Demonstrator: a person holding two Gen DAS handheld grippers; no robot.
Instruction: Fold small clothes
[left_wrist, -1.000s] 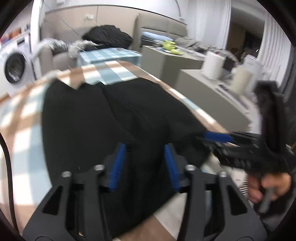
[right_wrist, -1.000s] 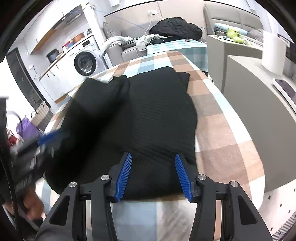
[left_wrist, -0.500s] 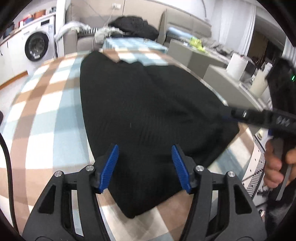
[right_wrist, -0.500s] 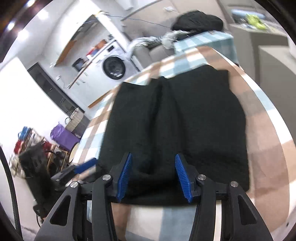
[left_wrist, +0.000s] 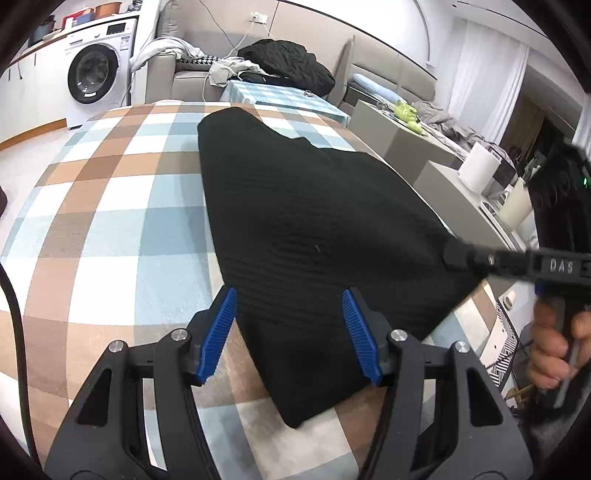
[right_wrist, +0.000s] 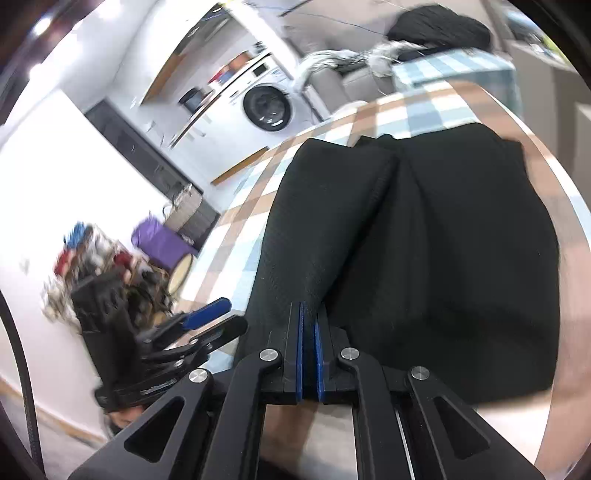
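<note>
the left gripper (left_wrist: 288, 332) is nearest in its own view, its blue pads (left_wrist: 218, 334) spread wide with nothing between them, hovering over the near corner of the garment (left_wrist: 314, 236). the garment is black and ribbed and lies flat on a checked cloth (left_wrist: 103, 229) of brown, blue and white squares that covers the table. its near corner points toward the left gripper and almost reaches the table's front edge; its far end narrows toward the back of the table.

to the right in that view, the right gripper (left_wrist: 465, 256) reaches in from the side with its tip at the garment's right edge, a hand (left_wrist: 550, 350) wrapped around its handle. in the right wrist view the right gripper (right_wrist: 308, 354) has its pads drawn nearly together on the garment's near edge, and the cloth bunches into a raised fold (right_wrist: 373, 206) running away from the tips. the left gripper (right_wrist: 199, 325) shows at lower left of that view, beside the garment's edge.

farther back stand a washer (left_wrist: 92, 72), a sofa (left_wrist: 184, 79) piled with clothes (left_wrist: 288, 64), and grey counters (left_wrist: 454, 184) holding a white roll (left_wrist: 480, 168). the right wrist view is blurred at the sides.
</note>
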